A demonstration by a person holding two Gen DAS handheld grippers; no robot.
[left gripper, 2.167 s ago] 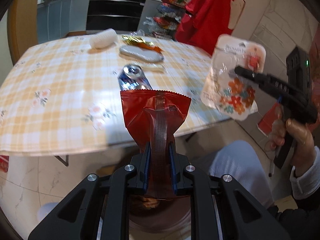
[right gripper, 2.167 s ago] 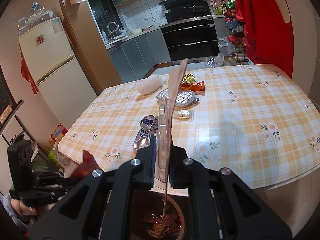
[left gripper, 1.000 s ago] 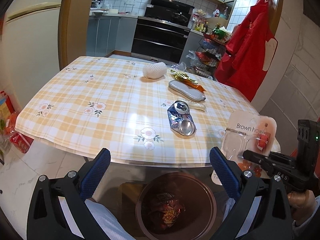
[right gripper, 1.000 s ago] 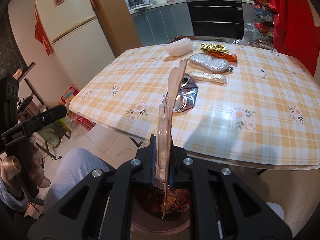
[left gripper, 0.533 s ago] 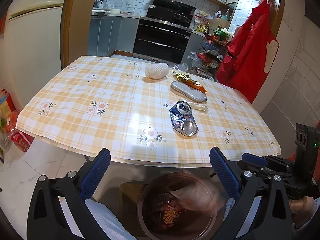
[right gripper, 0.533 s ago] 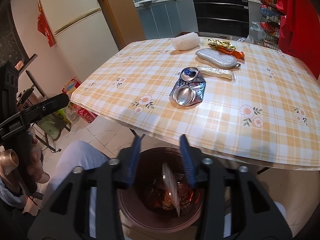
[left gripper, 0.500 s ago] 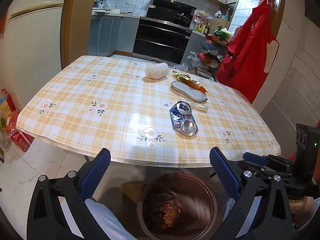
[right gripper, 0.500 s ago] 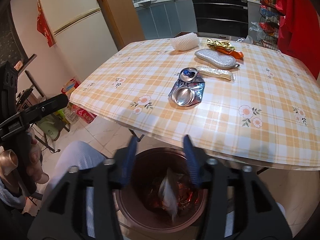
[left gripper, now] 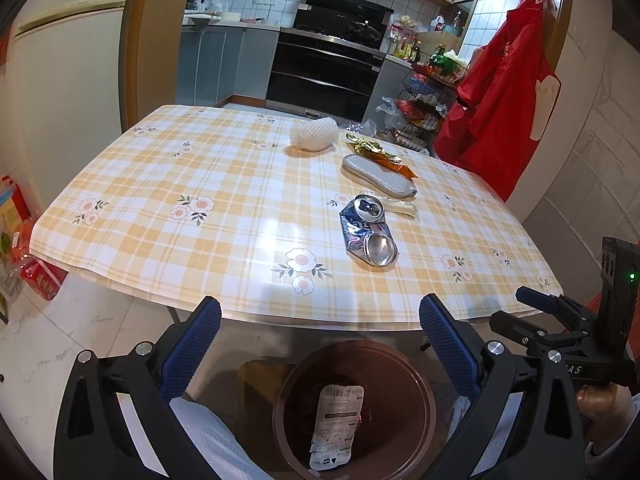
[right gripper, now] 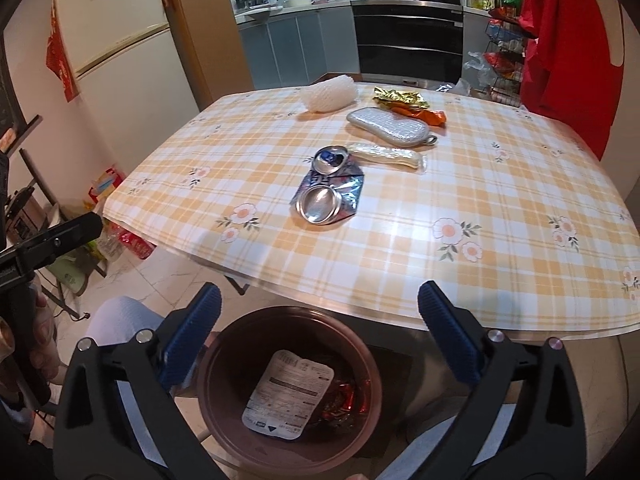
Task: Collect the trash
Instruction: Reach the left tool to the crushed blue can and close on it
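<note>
Can [left gripper: 367, 236] next: both hand-held grippers [left gripper: 316, 334] [right gripper: 318, 314] hang wide and empty over the bin [right gripper: 224, 344], so pinch its flattened side, not the round ends.

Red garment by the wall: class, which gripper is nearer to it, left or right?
Right. The right gripper hangs on the garment's side; the left gripper is farther from it, over toward the fridge.
</note>
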